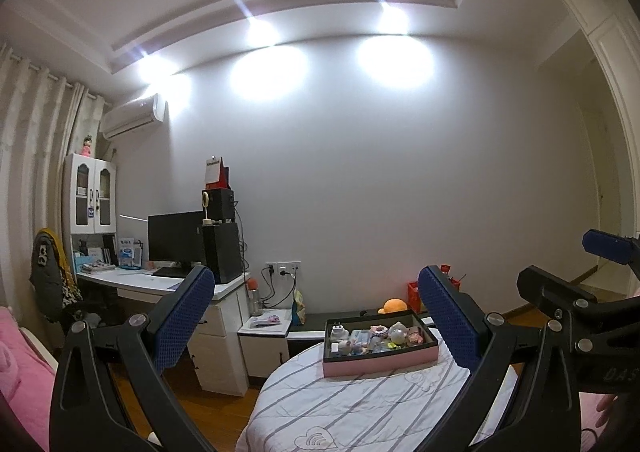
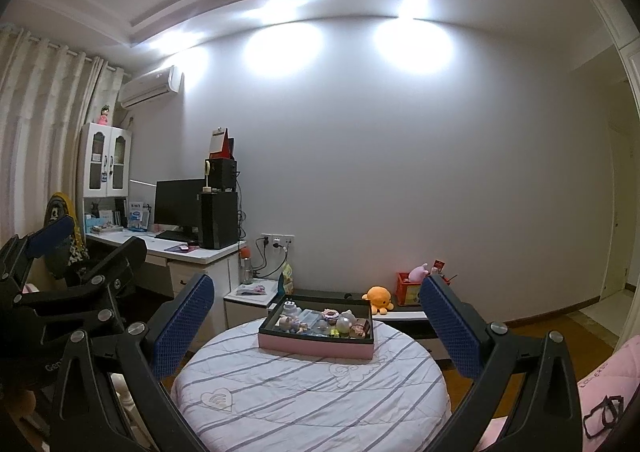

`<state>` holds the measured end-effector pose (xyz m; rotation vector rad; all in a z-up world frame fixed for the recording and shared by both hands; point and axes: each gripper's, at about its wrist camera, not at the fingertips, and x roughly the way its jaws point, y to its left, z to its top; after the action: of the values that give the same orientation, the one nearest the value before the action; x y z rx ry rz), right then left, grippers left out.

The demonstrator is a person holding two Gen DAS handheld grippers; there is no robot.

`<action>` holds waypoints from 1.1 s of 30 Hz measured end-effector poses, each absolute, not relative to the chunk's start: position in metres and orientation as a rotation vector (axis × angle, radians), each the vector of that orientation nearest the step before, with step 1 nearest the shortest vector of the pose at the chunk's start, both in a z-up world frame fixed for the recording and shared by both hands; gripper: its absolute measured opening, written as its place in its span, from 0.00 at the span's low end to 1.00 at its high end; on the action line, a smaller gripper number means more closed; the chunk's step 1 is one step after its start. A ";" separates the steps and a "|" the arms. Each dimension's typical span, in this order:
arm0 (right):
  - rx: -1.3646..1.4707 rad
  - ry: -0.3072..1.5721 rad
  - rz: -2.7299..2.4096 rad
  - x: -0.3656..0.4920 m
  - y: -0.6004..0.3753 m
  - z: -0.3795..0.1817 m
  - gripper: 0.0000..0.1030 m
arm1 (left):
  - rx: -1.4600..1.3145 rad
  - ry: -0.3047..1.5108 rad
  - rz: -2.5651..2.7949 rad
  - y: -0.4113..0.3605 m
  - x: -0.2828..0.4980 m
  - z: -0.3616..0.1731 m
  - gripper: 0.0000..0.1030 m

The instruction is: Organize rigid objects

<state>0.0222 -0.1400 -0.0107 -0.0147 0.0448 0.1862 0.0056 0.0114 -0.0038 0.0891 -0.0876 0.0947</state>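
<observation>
Round table up close with a white cover with grey stripes, plus a little heart logo stitched near the front edge. It's a bedroom: wood floor, plain white wall, cream curtains far left, AC unit high up beside them. The far-left desk has a black monitor, a black PC tower with speakers stacked on top, and a white glass-door cabinet with a small doll on it. Pink bedding shows at the right edge in the right wrist view.

Main thing is the box, pink sides and dark inside, sitting on the far part of the table, a bit right of centre in the left wrist view. It's full of small toys: a white plug-looking thing at the far left corner, little figurines, a round white ball-ish one, a pinkish ring. Too small to name most of them.

Behind the table is a low shelf with an orange octopus plush and a red box.

Left gripper and right gripper both hang short of the table, jaws spread wide, nothing in them.
</observation>
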 end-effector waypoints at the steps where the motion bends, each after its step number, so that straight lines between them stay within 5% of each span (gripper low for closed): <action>1: -0.015 0.041 0.184 0.021 -0.142 -0.011 1.00 | 0.088 -0.089 0.094 0.012 0.006 -0.004 1.00; 33: -0.019 0.042 0.169 0.015 -0.139 -0.011 1.00 | 0.085 -0.088 0.095 0.009 0.004 -0.004 1.00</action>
<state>0.0150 -0.1394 -0.0108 -0.0195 0.0421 0.1692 0.0044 0.0090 -0.0043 0.0846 -0.0883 0.0946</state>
